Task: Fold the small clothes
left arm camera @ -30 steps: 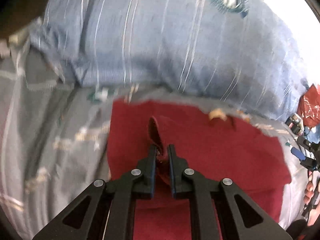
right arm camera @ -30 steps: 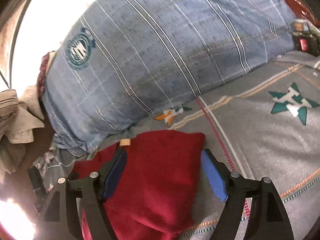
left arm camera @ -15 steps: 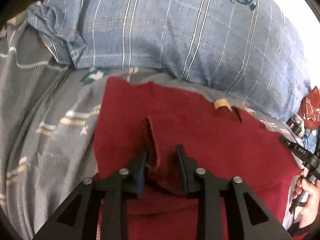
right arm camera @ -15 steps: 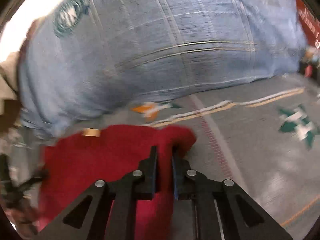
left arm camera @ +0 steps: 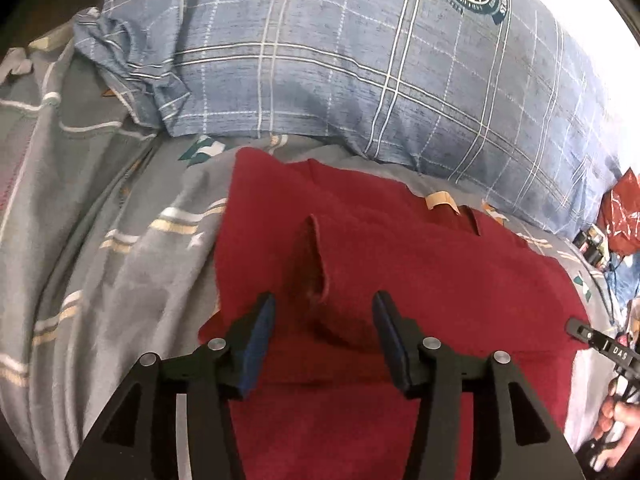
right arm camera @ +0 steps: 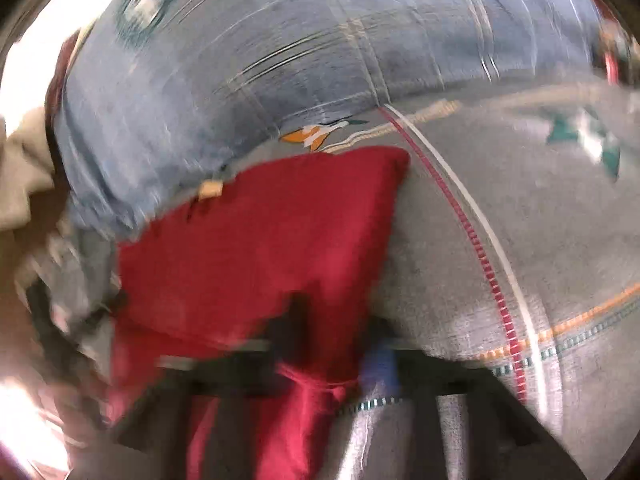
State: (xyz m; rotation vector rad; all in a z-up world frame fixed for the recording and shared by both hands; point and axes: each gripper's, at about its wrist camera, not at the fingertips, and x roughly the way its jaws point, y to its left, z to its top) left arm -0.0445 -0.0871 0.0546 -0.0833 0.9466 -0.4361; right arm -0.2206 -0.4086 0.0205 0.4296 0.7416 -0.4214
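A dark red garment lies folded on the grey bedspread, below a blue plaid pillow. My left gripper is open, its jaws set wide on either side of a raised pinched ridge of the red cloth, not holding it. In the right wrist view the same red garment lies flat with its corner toward the pillow. My right gripper is blurred by motion at the garment's near edge; its jaws look apart, with red cloth between them.
The blue plaid pillow fills the back in the right wrist view. The grey bedspread has striped and star patterns. A red bag and small items lie at the far right. Beige cloth lies at the left.
My left gripper has opened and let go of the pinched red fold, which stays standing. My right gripper shut near the garment's corner half a second ago, and has pulled back since; the view is now blurred.
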